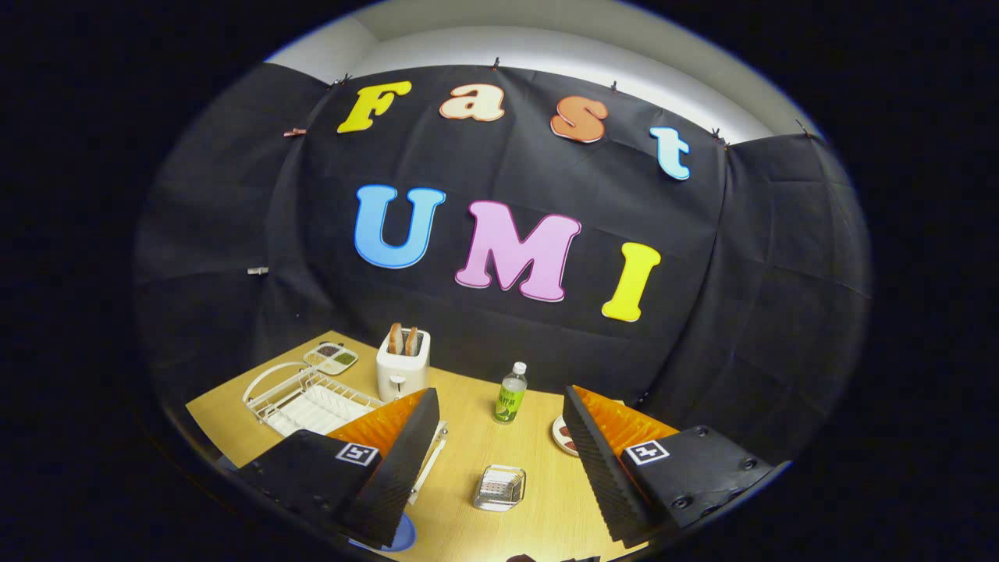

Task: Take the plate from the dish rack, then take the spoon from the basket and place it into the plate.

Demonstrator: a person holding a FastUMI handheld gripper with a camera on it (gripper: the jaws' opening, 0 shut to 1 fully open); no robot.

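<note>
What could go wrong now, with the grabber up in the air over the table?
The gripper is open, holding nothing, so nothing can drop yet. Two likely risks:
1. The white wire dish rack lies partly behind one finger, so reaching into it may be half blind.
2. The green plastic bottle stands upright just ahead of the fingers, beyond the small clear basket, and could be tipped.

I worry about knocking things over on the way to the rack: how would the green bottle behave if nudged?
The green bottle stands tall and narrow on the table, so it would probably tip rather than slide. It looks like light plastic, and once down it may roll. The gripper is open, its fingers spread with the bottle beyond them.
</note>
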